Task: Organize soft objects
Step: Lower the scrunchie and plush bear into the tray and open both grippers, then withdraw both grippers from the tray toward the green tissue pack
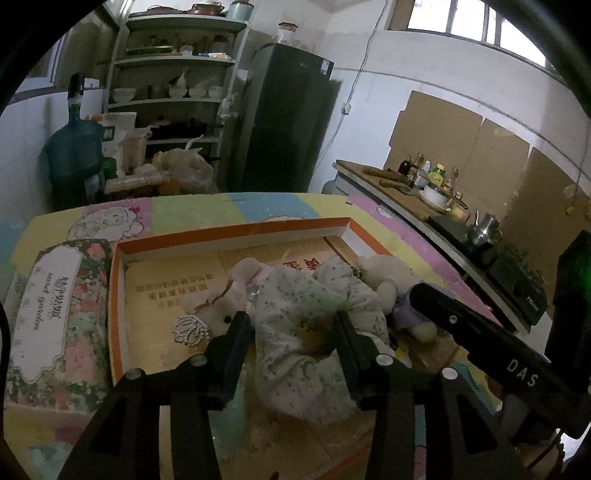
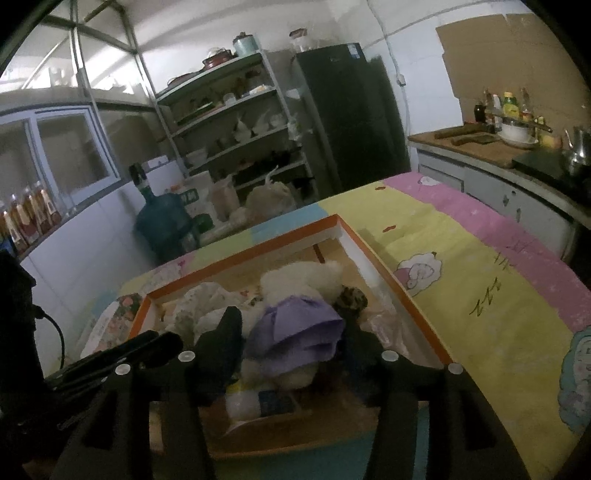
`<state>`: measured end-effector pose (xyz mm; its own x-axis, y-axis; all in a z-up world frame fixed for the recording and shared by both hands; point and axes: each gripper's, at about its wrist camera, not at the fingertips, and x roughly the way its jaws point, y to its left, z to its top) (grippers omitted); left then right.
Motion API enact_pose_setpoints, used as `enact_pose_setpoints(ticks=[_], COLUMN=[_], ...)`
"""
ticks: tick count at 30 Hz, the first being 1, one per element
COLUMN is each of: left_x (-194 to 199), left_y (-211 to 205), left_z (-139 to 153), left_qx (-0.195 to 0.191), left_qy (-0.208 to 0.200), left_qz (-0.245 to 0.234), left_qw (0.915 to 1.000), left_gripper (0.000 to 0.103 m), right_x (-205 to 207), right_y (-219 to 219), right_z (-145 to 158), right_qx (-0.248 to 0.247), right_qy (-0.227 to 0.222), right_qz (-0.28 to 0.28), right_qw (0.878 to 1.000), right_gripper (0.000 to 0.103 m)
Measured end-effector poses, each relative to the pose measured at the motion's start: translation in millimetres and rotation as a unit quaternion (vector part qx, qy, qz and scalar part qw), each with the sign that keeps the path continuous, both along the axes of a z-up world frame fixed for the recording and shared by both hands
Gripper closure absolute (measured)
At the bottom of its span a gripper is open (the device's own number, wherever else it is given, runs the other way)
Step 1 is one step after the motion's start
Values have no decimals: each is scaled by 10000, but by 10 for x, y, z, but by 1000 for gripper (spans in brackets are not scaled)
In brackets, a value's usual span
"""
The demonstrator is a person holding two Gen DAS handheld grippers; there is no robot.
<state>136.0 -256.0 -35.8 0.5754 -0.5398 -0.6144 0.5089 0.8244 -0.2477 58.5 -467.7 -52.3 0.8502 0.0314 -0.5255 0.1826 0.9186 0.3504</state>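
The left gripper [image 1: 293, 325] stood open around the floral plush [image 1: 306, 306], and the right gripper [image 2: 291, 328] open around the purple-dressed plush [image 2: 295, 328]; both lay in the orange box [image 1: 236, 230], probably soft and light, best held mid-body

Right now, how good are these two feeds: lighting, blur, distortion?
Left wrist view: dim room, window blown out at top right, strong fisheye bending of the orange-rimmed box, floral cloth toy fairly sharp. Right wrist view: darker, softer, purple-dressed plush slightly blurred, black vignette at corners, shelves leaning.
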Motion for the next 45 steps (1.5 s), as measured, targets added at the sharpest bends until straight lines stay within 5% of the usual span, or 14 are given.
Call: enact_pose_setpoints(ticks=[14, 19, 45], left_x=[-184, -250, -628], left_y=[195, 299, 1201], left_z=[174, 238, 452], left_qx=[-78, -60, -160], left_qy=[-228, -345, -718], left_qz=[117, 246, 849], left_qw=[9996, 9991, 9937], left_gripper=[41, 20, 20], right_x=[-202, -275, -483], right_y=[141, 259, 1014], right_z=[182, 257, 533], right_qx=[-59, -110, -335], right_qy=[-172, -233, -456], right_qz=[-70, -25, 380], right_qw=[9998, 9997, 9977], right_gripper=[43, 43, 34])
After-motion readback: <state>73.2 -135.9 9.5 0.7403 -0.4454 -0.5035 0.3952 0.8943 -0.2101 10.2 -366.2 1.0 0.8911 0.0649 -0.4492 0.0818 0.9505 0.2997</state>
